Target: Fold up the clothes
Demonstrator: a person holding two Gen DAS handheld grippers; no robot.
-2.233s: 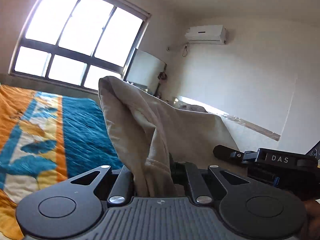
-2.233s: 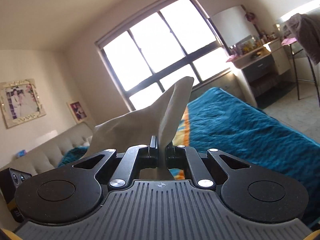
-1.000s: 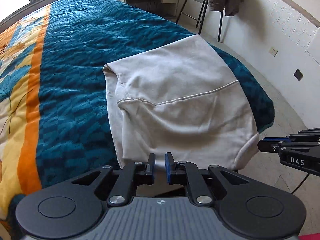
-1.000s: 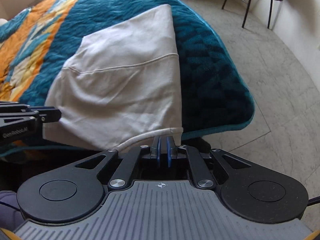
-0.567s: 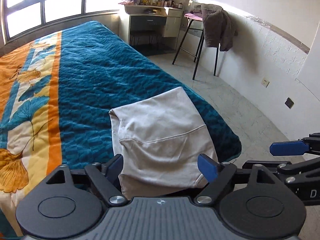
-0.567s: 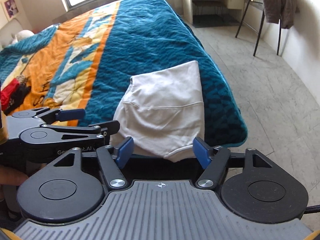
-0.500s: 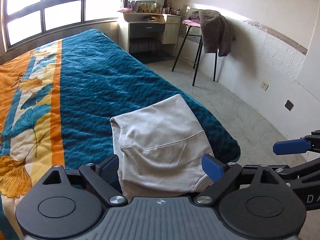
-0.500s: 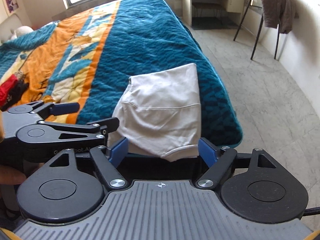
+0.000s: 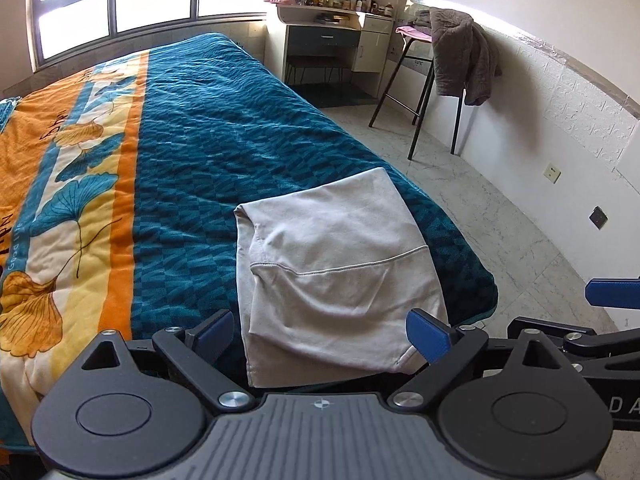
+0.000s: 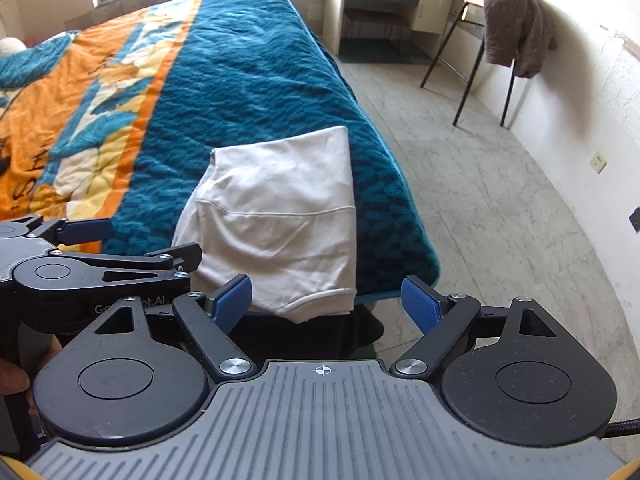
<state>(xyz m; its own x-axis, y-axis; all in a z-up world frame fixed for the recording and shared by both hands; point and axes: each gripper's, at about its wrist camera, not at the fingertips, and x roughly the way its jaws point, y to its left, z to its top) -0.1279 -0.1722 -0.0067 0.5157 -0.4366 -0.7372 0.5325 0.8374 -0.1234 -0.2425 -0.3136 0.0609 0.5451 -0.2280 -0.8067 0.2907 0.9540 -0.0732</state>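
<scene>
One folded cream garment point(image 9: 336, 276) lies flat on the near corner of the bed point(image 9: 224, 128), its hem just over the edge, probably set there so both tools could reach it from the bedside. Two grippers: left gripper point(image 9: 320, 330) and right gripper point(image 10: 326, 298), each spread wide, empty, hovering above and clear of the cloth. One chair point(image 9: 436, 80) by the wall carries one brown garment point(image 9: 464, 56), possibly next.

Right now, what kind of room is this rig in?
Most likely a home bedroom: a bed with a teal and orange blanket, a dressing table crowded with bottles, and a folded beige garment lying on the bed.
</scene>
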